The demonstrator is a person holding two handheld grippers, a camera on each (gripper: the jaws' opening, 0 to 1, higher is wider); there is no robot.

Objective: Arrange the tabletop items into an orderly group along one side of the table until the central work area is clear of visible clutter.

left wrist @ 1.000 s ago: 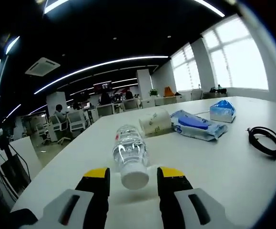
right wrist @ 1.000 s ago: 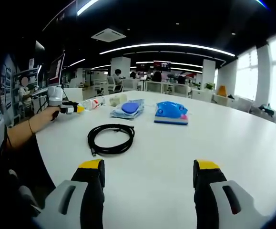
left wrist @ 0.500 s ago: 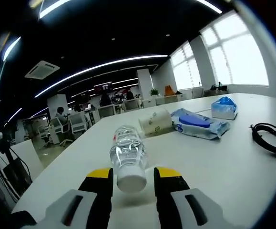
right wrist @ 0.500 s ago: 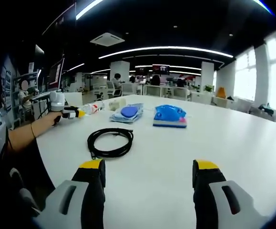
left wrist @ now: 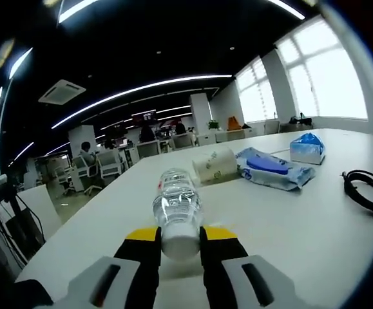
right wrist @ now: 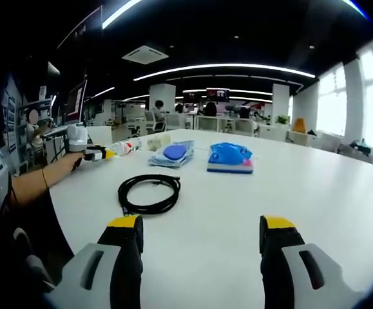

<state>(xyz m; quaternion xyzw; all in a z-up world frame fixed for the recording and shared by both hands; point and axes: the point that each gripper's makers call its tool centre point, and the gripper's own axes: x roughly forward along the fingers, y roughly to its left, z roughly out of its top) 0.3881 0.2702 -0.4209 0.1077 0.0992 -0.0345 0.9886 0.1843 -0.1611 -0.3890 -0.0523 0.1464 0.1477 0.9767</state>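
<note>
A clear water bottle (left wrist: 176, 205) lies on its side on the white table (left wrist: 302, 225), cap end toward me. My left gripper (left wrist: 181, 237) is shut on that cap end, its yellow-tipped jaws pressing both sides. Behind the bottle lies a paper cup (left wrist: 215, 165), then a wet-wipes pack (left wrist: 273, 168), a blue tissue pack (left wrist: 307, 148) and a coiled black cable (left wrist: 366, 190). In the right gripper view my right gripper (right wrist: 199, 232) stands open above bare table, with the cable (right wrist: 149, 193) ahead. The left gripper (right wrist: 96, 153) and the bottle (right wrist: 125, 147) show at far left.
The wipes pack (right wrist: 172, 152) and the blue tissue pack (right wrist: 230, 156) sit mid-table beyond the cable, and the cup (right wrist: 157, 136) lies behind them. A person's forearm (right wrist: 38, 177) reaches in along the table's left edge. Office desks and chairs fill the background.
My left gripper's jaws have narrowed from open beside the bottle's cap to pressing on it. The right gripper has stayed open and nearly still.
</note>
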